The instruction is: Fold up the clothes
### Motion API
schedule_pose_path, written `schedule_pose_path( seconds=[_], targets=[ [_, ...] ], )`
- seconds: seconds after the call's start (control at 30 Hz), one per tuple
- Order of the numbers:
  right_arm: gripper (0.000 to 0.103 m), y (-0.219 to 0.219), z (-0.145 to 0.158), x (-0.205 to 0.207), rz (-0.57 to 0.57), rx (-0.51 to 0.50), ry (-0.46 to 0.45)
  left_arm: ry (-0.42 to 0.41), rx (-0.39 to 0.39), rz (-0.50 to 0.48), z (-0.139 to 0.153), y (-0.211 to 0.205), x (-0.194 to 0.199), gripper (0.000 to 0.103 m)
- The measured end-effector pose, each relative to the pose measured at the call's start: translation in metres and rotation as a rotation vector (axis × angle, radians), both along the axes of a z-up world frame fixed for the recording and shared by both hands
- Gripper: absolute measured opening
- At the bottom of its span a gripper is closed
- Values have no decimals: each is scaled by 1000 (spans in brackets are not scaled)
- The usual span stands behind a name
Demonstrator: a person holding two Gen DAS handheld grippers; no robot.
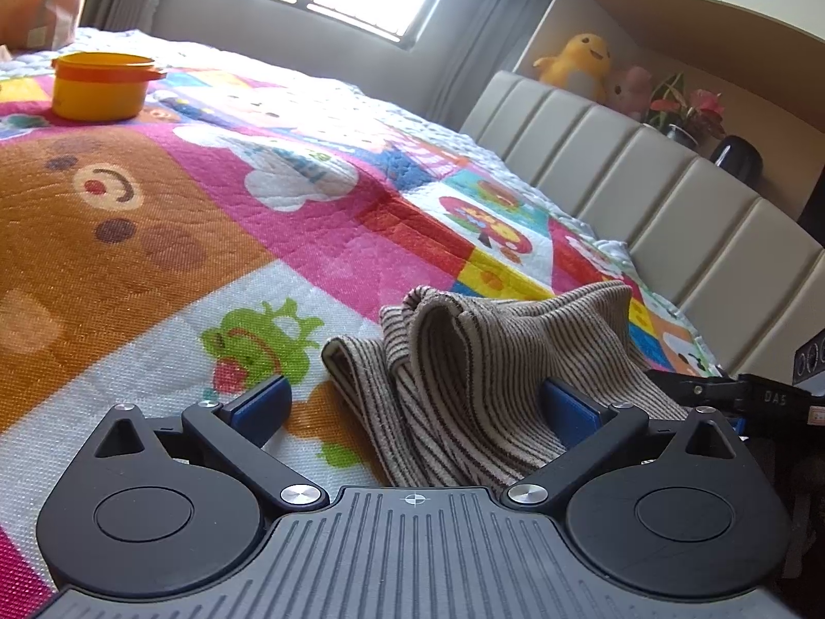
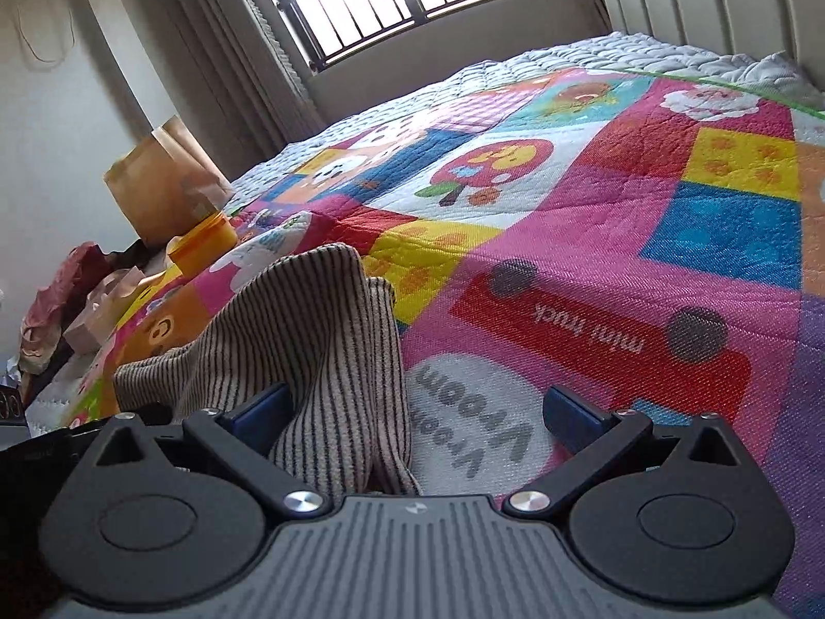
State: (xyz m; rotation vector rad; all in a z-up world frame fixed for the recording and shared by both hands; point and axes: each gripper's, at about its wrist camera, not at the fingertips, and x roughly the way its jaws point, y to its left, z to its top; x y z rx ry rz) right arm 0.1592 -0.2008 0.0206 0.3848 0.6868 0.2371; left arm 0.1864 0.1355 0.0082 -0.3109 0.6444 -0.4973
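A beige garment with thin dark stripes lies bunched on the colourful quilt. My left gripper is open; the cloth lies between its blue pads and leans against the right pad. In the right wrist view the same striped garment rises in a fold between the fingers of my right gripper, which is open too; the cloth touches the left pad and the right pad stands apart over the quilt. Part of the right gripper shows at the right edge of the left wrist view.
An orange-yellow plastic tub stands on the quilt at the far left; it also shows in the right wrist view. A padded headboard borders the bed, with plush toys and a dark vase behind. A paper bag stands beside the bed.
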Motion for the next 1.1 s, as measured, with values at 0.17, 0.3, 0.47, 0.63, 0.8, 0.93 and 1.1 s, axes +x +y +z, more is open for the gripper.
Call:
schedule_pose_path(
  seconds=[0.17, 0.3, 0.47, 0.63, 0.8, 0.93, 1.1],
  targets=[
    [103, -2, 16, -36, -56, 21, -19, 1, -14, 0, 0, 2, 0, 103],
    [103, 2, 17, -72, -40, 87, -50, -1, -10, 1, 0, 1, -1, 103],
    [97, 27, 7, -84, 11, 112, -49, 1, -11, 3, 1, 2, -2, 103],
    [92, 41, 0, -77, 24, 114, -33, 24, 10, 0, 12, 3, -4, 103],
    [92, 37, -6, -72, 39, 146, -29, -70, 89, -105, 41, -3, -6, 103],
    [87, 36, -6, -74, 41, 165, -26, -78, 102, -234, 50, -17, 9, 103],
    [71, 26, -6, -70, 40, 308, 35, -15, 186, -285, 38, -36, 35, 103]
  ],
)
